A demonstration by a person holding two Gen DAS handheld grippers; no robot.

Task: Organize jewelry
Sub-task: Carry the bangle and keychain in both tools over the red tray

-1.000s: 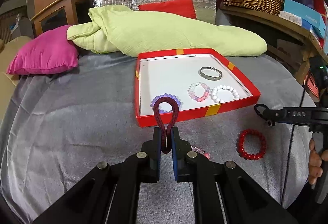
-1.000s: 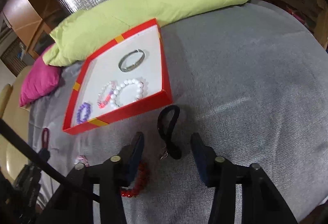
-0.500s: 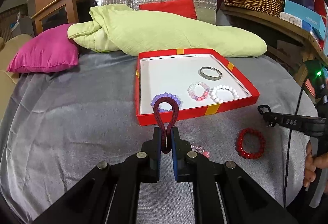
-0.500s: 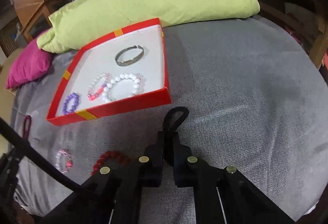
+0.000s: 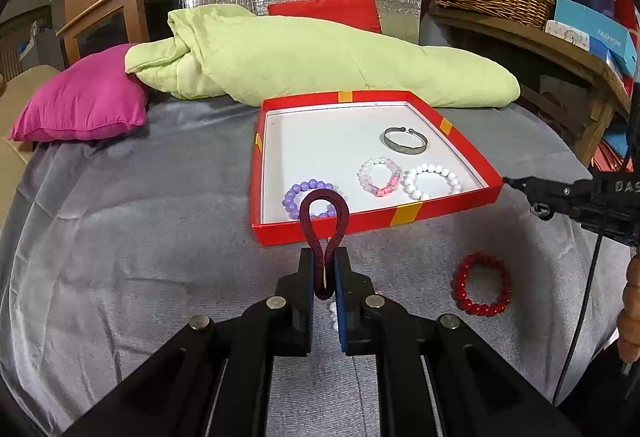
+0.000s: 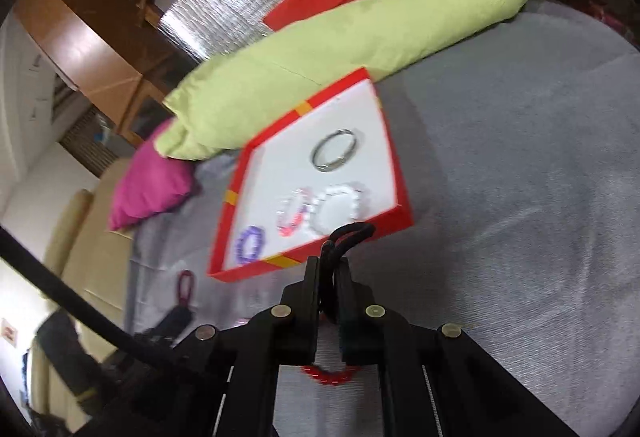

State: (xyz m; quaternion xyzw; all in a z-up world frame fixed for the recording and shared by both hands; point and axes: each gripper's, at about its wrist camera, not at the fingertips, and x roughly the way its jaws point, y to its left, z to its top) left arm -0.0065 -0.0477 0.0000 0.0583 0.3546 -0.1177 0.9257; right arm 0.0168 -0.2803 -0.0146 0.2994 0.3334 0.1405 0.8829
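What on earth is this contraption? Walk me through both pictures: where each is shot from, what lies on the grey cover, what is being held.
No robot here: a person holds a two-fingered grabber in each hand, each with a camera looking along its fingers. One picture comes from the left one, the other from the right.

The left gripper is shut on a dark red cord bracelet. The right gripper is shut on a black cord bracelet.

On the grey cover sits a red tray holding a purple bead bracelet, a pink one, a white one and a metal bangle. A red bead bracelet lies outside the tray.
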